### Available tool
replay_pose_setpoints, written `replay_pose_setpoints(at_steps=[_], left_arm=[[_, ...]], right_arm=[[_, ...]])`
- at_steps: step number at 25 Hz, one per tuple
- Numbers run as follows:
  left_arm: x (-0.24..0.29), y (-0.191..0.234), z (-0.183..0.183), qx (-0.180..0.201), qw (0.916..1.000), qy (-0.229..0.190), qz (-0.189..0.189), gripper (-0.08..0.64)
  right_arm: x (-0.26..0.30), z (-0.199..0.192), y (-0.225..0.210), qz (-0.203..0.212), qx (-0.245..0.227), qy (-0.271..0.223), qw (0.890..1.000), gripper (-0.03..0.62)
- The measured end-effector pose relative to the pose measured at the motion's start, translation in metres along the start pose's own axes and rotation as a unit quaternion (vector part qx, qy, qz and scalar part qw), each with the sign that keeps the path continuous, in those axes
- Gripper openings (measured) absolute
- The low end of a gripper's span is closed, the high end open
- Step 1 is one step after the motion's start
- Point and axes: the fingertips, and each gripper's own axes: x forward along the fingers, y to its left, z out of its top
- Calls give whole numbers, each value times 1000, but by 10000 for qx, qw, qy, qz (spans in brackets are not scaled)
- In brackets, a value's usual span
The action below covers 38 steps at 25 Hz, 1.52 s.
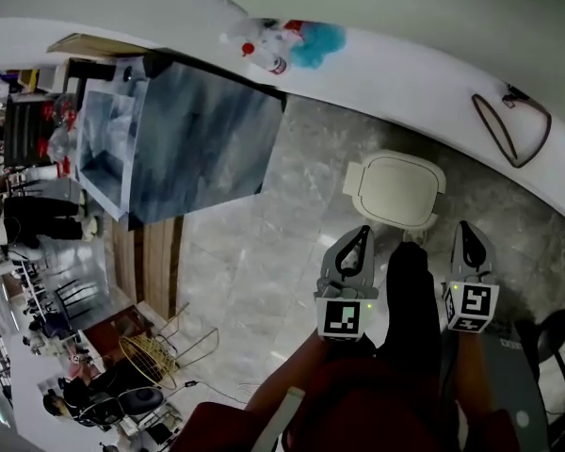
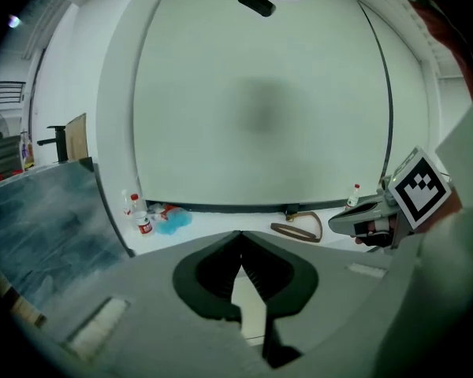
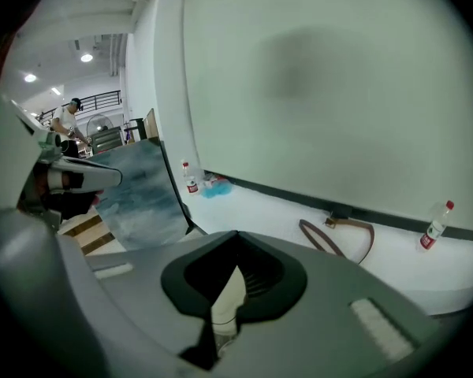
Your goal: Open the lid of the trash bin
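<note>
From the head view the trash bin [image 1: 355,185] stands on the marble floor [image 1: 264,252], right of centre in the frame, with its cream lid [image 1: 395,186] lying flat and shut. The left hand-held gripper [image 1: 363,232] and right hand-held gripper [image 1: 465,226] hang at either side of its lower edge, pointing forward and down, and seem not to touch it. I'd guess that flanking is so either tip can get under the lid's rim. In the left gripper view the jaws meet at their tips with nothing pinched, and only a sliver of cream lid [image 2: 251,309] shows through the gap beneath, so it is aimed over the bin. The right gripper view reads the same: tips together, empty, the lid [image 3: 225,294] below, and a brown strap [image 3: 339,239] lying by the wall, well apart from the bin
</note>
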Motion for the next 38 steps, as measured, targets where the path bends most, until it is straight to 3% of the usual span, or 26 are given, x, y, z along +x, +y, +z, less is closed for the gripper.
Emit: replay_pose_setpoints(at_steps=[15, 21, 32, 38], left_arm=[[42, -16, -118, -284, 9938, 1076, -72, 6], [49, -20, -148, -367, 9895, 1394, -124, 6], [56, -19, -193, -563, 9812, 1844, -52, 6], [60, -25, -216, -769, 9708, 2266, -146, 6]], right_arm=[[76, -116, -10, 240, 175, 1108, 9934, 29], [102, -157, -17, 273, 382, 1502, 9875, 80], [141, -214, -28, 302, 492, 2103, 9759, 98], [156, -231, -34, 275, 528, 2336, 9705, 101]])
